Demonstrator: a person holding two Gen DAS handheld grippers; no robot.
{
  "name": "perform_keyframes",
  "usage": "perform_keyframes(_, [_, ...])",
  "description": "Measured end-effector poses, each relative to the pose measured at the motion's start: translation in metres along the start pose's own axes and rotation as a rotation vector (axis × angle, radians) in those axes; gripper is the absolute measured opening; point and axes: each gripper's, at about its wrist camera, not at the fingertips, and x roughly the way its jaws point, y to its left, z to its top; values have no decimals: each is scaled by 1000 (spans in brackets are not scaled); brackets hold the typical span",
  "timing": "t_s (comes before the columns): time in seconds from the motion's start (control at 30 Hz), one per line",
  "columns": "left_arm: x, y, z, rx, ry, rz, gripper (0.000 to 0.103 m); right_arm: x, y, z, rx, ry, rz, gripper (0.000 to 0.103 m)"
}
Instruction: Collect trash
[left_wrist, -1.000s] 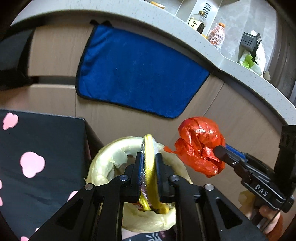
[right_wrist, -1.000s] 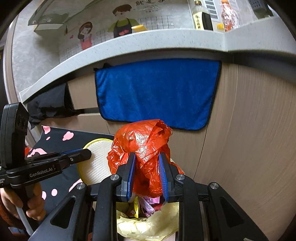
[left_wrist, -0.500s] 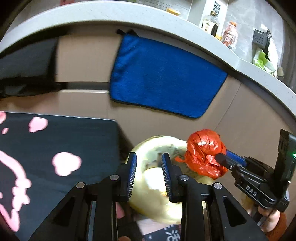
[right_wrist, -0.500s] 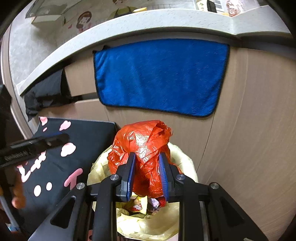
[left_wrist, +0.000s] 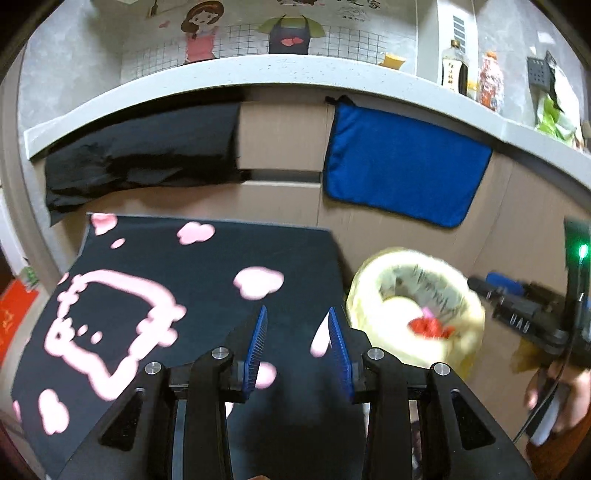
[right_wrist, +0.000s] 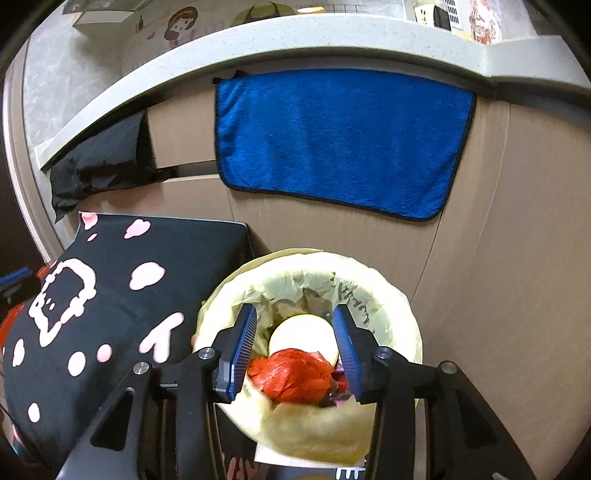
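Drop step: my right gripper above bin, fingers opening, gripping nothing; red bag lies inside bin. My left gripper beside bin over black cloth, fingers opening, empty. Next: find more trash.

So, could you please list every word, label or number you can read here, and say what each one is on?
"DAS", seen upside down: on the right gripper body.
Dark bottle label on the counter: printed characters, too small to read.
Bin liner inner wall: dark printing, blurred, unreadable.
Wall poster: writing at its top edge, too blurred.
Nothing else legible.
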Motion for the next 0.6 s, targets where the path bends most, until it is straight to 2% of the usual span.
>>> perform_keyframes(0.1, [-23, 7, -20, 10, -3, 5, 36, -25, 15, -7, 13, -16, 13, 45])
perform_keyframes(0.27, [-77, 19, -53, 5, -62, 32, 36, -85, 47, -30, 45, -48, 89, 52])
perform_keyframes(0.43, [-126, 28, -83, -14, -125, 64, 36, -143, 94, -70, -15, -87, 187, 53])
perform_keyframes(0.6, [-171, 29, -104, -12, -190, 107, 36, -178, 129, -99, -76, -162, 124, 53])
